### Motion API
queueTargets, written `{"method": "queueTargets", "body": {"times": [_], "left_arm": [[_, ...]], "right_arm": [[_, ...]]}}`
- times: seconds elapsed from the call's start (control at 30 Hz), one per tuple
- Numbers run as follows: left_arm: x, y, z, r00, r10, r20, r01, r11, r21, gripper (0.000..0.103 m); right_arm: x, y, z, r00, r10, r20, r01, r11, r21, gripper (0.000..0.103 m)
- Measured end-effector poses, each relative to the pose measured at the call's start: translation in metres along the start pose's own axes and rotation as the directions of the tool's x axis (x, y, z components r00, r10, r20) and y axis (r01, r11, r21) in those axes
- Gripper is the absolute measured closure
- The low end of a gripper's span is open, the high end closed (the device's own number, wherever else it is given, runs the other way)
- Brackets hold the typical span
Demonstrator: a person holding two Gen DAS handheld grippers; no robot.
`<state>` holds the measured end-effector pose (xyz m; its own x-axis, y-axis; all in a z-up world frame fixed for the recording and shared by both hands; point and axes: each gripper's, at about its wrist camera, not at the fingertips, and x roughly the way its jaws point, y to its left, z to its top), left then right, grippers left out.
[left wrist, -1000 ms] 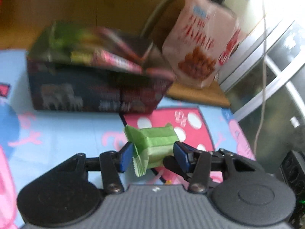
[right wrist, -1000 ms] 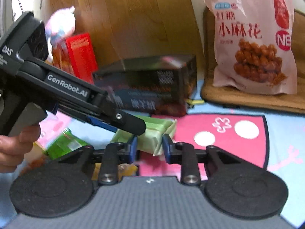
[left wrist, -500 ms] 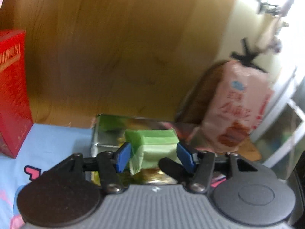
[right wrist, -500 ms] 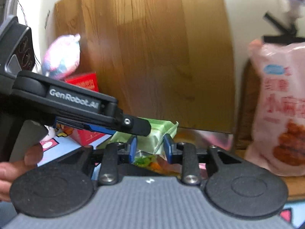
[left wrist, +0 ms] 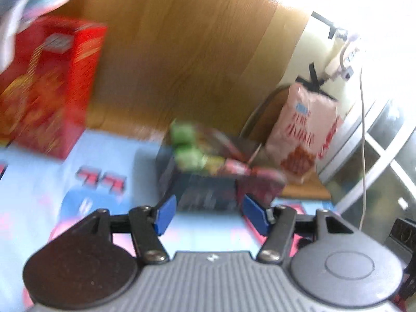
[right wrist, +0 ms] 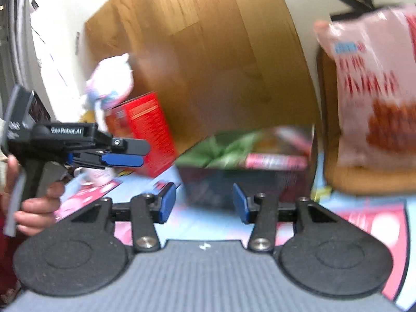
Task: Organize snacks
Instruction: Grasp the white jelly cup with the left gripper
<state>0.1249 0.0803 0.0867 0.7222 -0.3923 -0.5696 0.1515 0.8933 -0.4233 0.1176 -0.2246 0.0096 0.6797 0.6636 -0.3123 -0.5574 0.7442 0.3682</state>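
Note:
A dark open snack box (left wrist: 208, 192) stands on the mat, and green packets (left wrist: 186, 150) lie in its top among other wrappers. My left gripper (left wrist: 210, 217) hangs just in front of the box, its jaws opening, with nothing between the blue pads (left wrist: 165, 217). In the right wrist view the same box (right wrist: 247, 184) and green packets (right wrist: 221, 148) sit just beyond my right gripper (right wrist: 203, 205); its jaws are opening too and hold nothing. My left gripper (right wrist: 141, 153) shows at the left there, held by a hand (right wrist: 33, 208).
A red carton (left wrist: 49, 85) stands at the left with a pink plush toy (right wrist: 111, 83) on it. A large pink snack bag (left wrist: 304, 132) leans at the right on a brown cushion (right wrist: 364, 179). A wooden board (left wrist: 182, 52) backs the blue and pink mat (left wrist: 104, 156).
Both grippers carried green packets up to the box and let them go. The packets now lie in the box, and both pairs of jaws stand wider and empty.

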Motion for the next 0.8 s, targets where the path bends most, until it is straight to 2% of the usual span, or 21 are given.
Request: {"method": "queueTargets", "body": {"times": [0.17,0.33,0.5,0.73,0.8], "left_arm": [[-0.044,0.024,-0.050,1.000,0.013,-0.014,-0.014,0.997,-0.071,0.044],[-0.069,0.040,-0.079,1.000,-0.015,-0.021,0.012,0.992,-0.129,0.044],[-0.061,0.045,-0.092,0.997,-0.039,-0.064,0.029,0.989,-0.144,0.044],[-0.047,0.045,-0.101,0.991,-0.092,-0.095,0.079,0.988,-0.135,0.044],[-0.040,0.046,-0.102,0.989,-0.102,-0.111,0.086,0.986,-0.142,0.049]], "right_arm": [[-0.009,0.036,-0.038,0.993,0.089,-0.072,-0.087,0.996,0.036,0.052],[0.011,0.079,-0.054,0.974,0.139,-0.177,-0.147,0.988,-0.036,0.052],[0.034,0.102,-0.057,0.955,0.151,-0.256,-0.171,0.984,-0.056,0.053],[0.053,0.111,-0.057,0.949,0.116,-0.293,-0.141,0.988,-0.066,0.055],[0.058,0.112,-0.059,0.945,0.107,-0.308,-0.137,0.988,-0.077,0.055]]}}
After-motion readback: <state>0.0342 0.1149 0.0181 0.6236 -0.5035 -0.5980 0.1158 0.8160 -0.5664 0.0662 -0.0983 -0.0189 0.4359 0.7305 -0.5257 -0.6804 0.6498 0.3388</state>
